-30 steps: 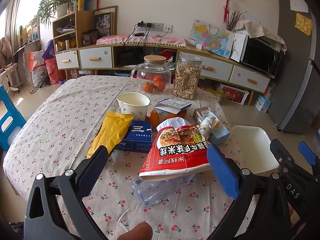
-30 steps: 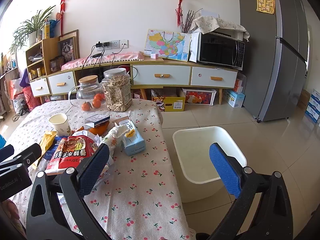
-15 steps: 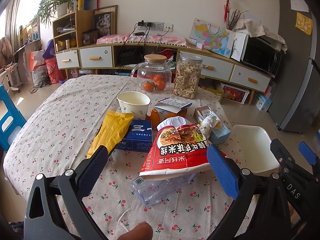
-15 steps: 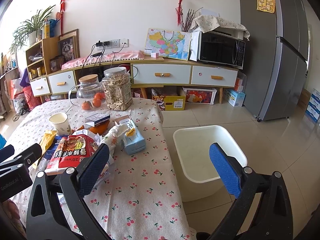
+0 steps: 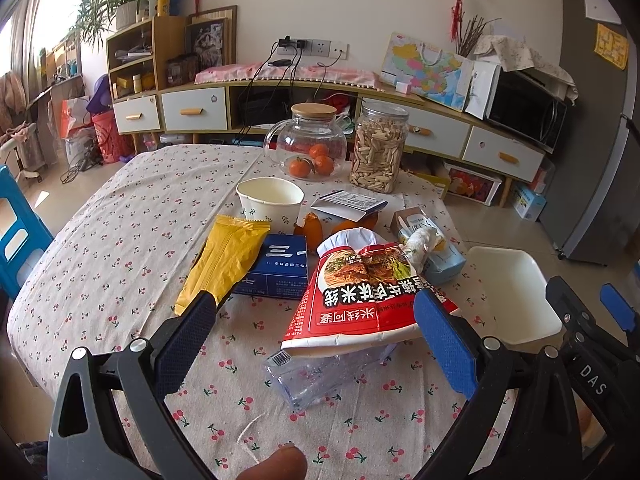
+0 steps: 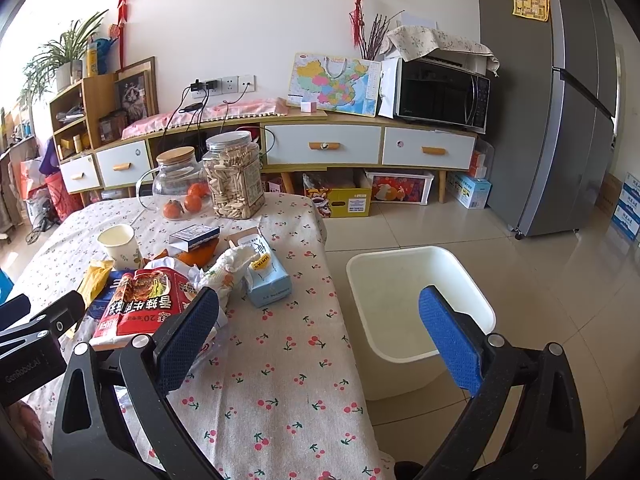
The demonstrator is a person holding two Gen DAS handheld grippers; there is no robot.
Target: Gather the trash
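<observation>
1. Bin (image 6: pixel 420 304) status: the white bin stands on the floor just beside the table's edge, and what I can see of its inside looks bare. I judge collection has not started.
2. Left gripper (image 5: pixel 316 336): jaws spread wide, nothing between them. It hovers low over the cherry-print tablecloth (image 5: pixel 120 240), facing the red noodle packet (image 5: pixel 360 292).
3. Right gripper (image 6: pixel 320 332): also wide and unloaded, held over the table edge, with the bin showing between its fingers.
4. Trash candidates, all on the table: red noodle packet lying on a clear plastic wrapper (image 5: pixel 320 376); yellow sachet (image 5: pixel 224 260) partly on a blue box (image 5: pixel 280 268); paper cup (image 5: pixel 270 204); crumpled tissue (image 6: pixel 228 272); orange peel (image 5: pixel 312 228).
5. Glass jug (image 5: pixel 308 144) of oranges and jar (image 5: pixel 378 148) of seeds stand at the far side; I read those as keepers.
6. Remaining: everything. I would take the red packet first, since it is nearest the left gripper.
</observation>
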